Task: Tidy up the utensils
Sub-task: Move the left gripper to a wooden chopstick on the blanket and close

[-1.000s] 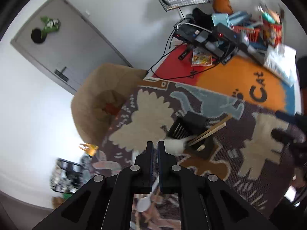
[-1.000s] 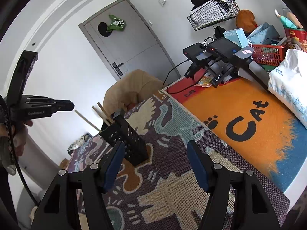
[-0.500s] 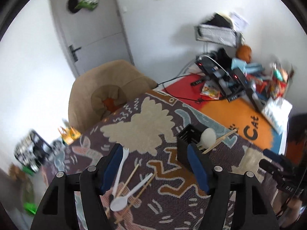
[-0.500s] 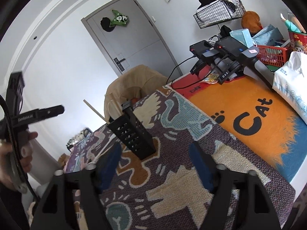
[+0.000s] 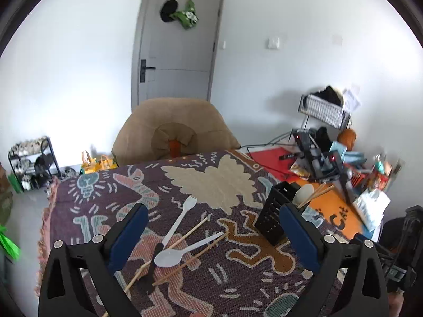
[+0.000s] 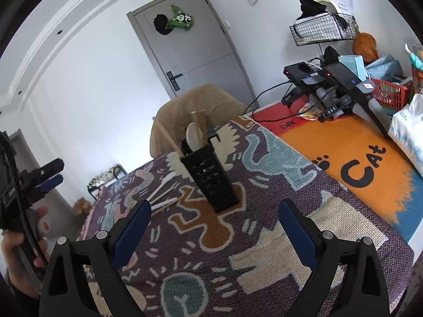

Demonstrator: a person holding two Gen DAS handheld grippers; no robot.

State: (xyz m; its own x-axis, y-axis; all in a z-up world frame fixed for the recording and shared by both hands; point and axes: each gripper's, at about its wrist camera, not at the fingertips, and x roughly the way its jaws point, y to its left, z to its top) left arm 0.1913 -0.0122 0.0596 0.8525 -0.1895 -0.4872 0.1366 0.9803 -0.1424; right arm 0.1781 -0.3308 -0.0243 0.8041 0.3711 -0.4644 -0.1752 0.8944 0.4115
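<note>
Spoon (image 5: 169, 258) is lying just ahead of your left tongs (image 5: 211, 233), handle slanting toward the black holder (image 5: 275, 218) near the desk's far-right edge; both tongs, right (image 6: 215, 228) included, are opening empty, left nearer.

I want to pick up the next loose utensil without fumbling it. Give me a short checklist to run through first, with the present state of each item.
1. Left hand-held gripper free of any load: ok, its jaws are opening and nothing is between them.
2. Right hand-held gripper free: ok, jaws opening, nothing between them.
3. Black utensil holder upright on the patterned cloth: ok.
4. Loose pieces in view: ok, a white spoon, a white fork and chopsticks lie on the cloth.
5. Spoon lying clear of the rest: not ok, it crosses the chopsticks.
6. Room left in the holder: cannot tell; a spoon and sticks already stand in it.
</note>
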